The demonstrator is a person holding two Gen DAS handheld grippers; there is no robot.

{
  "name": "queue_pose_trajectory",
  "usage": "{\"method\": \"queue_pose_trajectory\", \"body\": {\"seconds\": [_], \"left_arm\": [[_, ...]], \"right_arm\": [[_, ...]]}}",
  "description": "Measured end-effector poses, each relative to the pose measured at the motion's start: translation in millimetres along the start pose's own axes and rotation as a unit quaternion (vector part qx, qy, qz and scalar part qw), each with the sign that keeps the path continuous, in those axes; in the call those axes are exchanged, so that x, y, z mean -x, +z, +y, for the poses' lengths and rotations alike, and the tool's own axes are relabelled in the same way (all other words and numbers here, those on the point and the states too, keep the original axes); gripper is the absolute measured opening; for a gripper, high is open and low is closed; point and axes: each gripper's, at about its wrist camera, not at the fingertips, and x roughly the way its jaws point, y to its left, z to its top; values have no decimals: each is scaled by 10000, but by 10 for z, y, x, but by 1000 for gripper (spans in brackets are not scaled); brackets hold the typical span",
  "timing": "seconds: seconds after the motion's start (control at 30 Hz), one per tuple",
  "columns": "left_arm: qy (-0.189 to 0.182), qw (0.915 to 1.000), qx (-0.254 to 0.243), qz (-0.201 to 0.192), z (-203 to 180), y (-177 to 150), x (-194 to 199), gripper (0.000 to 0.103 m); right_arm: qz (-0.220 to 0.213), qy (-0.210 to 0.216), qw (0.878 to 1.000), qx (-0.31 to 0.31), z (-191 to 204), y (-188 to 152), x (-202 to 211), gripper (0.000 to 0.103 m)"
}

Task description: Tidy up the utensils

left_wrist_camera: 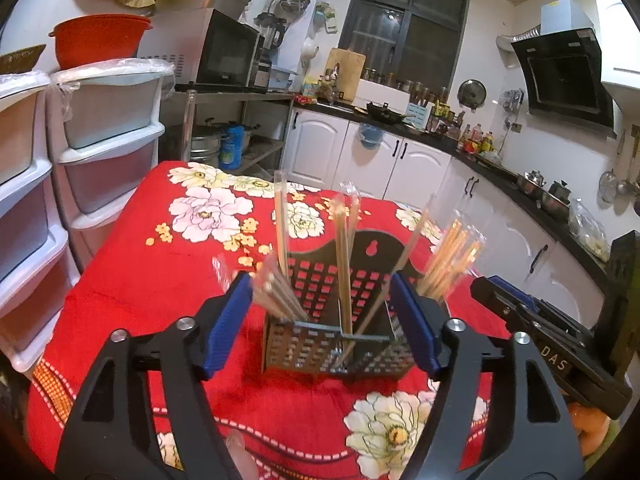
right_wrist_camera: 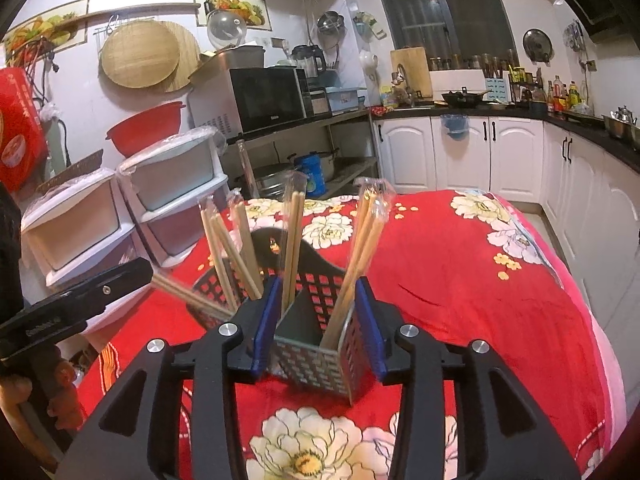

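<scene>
"DAS" lettering on right claw (left_wrist_camera: 516,298) body. Black perforated plastic caddy (left_wrist_camera: 332,344) holds cellophane-wrapped wooden chopsticks (left_wrist_camera: 344,256). Floral red cloth (left_wrist_camera: 160,280) on counter. Left claw (left_wrist_camera: 324,320), right claw both open, gripping nothing.

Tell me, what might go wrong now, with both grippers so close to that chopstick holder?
1. The chopsticks lean outward in all directions from the holder; a finger of the right gripper could brush them and flick some onto the cloth.
2. The holder looks light and stands on soft cloth; a nudge from the left gripper might tip it.
3. Both grippers work close together and could collide.
</scene>
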Motion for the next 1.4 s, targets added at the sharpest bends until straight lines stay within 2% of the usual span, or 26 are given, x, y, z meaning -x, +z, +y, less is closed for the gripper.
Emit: {"method": "queue_pose_trajectory", "body": {"seconds": [0.2,0.4,0.8,1.1,1.4], "left_arm": [[-40,10000,16,38,-8,-143,110,80],[-94,9999,-8,125,-2,-307,189,91],[-147,9994,96,310,73,-766,225,91],[-36,10000,36,72,41,-978,247,91],[135,9998,-100,-82,35,-1101,202,91]], "right_arm": [[20,-25,9999,133,32,-144,130,48],[56,-53,9996,267,46,-334,257,58],[-28,-171,9983,549,125,-737,460,79],[-255,-250,9967,733,165,-960,545,93],[-407,-464,9954,734,142,-1130,520,95]]}}
